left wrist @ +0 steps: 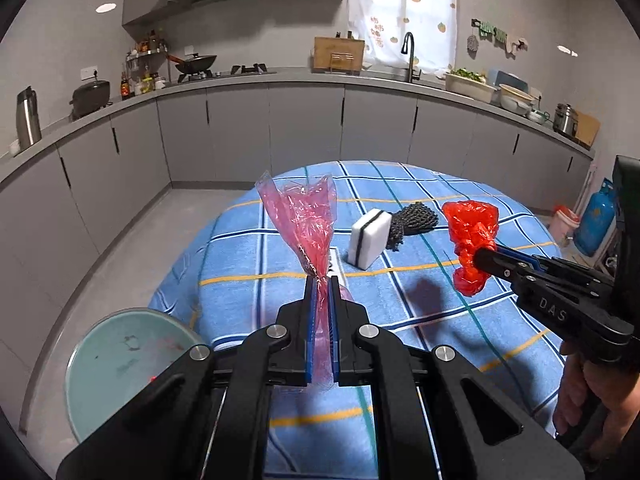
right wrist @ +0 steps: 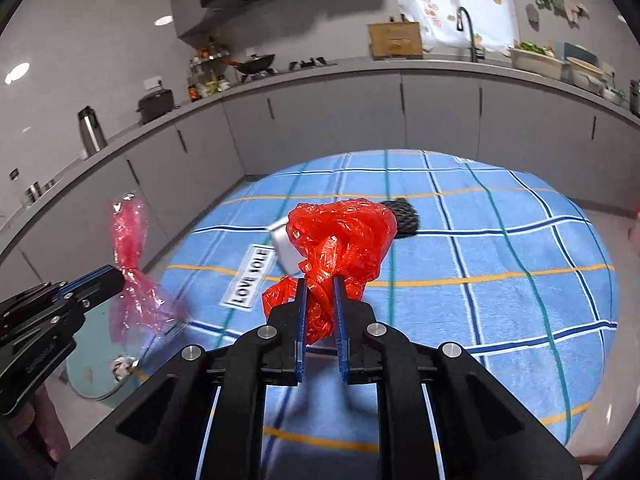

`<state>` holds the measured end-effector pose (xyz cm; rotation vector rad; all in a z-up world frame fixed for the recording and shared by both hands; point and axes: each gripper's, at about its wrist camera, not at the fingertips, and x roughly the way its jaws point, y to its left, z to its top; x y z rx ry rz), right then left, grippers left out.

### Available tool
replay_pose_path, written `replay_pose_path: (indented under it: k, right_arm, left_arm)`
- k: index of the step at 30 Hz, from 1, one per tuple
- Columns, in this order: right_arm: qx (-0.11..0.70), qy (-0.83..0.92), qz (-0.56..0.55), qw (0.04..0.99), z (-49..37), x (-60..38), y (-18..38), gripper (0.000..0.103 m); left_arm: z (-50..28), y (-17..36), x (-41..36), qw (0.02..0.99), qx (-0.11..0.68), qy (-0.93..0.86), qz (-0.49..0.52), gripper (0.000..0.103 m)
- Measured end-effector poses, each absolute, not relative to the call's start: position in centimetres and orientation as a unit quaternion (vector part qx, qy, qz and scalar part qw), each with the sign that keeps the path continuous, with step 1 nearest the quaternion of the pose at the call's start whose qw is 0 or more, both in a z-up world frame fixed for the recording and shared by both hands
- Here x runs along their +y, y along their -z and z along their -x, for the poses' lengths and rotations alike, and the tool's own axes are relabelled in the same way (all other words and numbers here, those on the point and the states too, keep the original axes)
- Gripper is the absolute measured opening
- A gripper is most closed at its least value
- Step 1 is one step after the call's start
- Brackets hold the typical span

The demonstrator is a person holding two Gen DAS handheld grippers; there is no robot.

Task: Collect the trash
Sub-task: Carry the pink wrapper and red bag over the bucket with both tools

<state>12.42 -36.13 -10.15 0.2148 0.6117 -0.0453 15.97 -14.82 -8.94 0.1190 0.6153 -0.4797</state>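
My left gripper [left wrist: 322,280] is shut on a see-through pink plastic bag [left wrist: 306,224], which sticks up from between the blue pads above the checked blue tablecloth [left wrist: 440,332]. That bag [right wrist: 130,240] and the left gripper [right wrist: 122,278] also show at the left of the right wrist view. My right gripper [right wrist: 320,284] is shut on a crumpled bright red plastic bag [right wrist: 344,232], lifted off the cloth. In the left wrist view this red bag [left wrist: 472,240] hangs at the right gripper [left wrist: 480,258] tips. A white sponge block [left wrist: 368,240] and a dark knitted scourer [left wrist: 416,222] lie on the table.
A round pale green glass side table [left wrist: 120,364] stands low at the left with small scraps on it. A white "LOVE SOLE" label [right wrist: 250,282] lies on the cloth. Grey kitchen cabinets [left wrist: 304,128] curve around behind. A blue gas cylinder [left wrist: 596,220] stands far right. A hand [left wrist: 580,396] grips the right tool.
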Motion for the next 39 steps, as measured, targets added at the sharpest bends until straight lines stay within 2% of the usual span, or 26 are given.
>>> replay_pose_path:
  k: [19, 39]
  right_arm:
    - [0.284, -0.067, -0.067, 0.954, -11.9, -27.8, 8.3, 0.013]
    - [0.28, -0.124, -0.043, 0.951, -12.4, -23.1, 7.6, 0.013]
  left_arm:
    - [-13.4, 7.6, -7.1, 0.941, 0.289, 0.172, -0.046, 0.006]
    - [-13.4, 7.3, -4.0, 0.946, 0.291, 0.139, -0.034, 0.006]
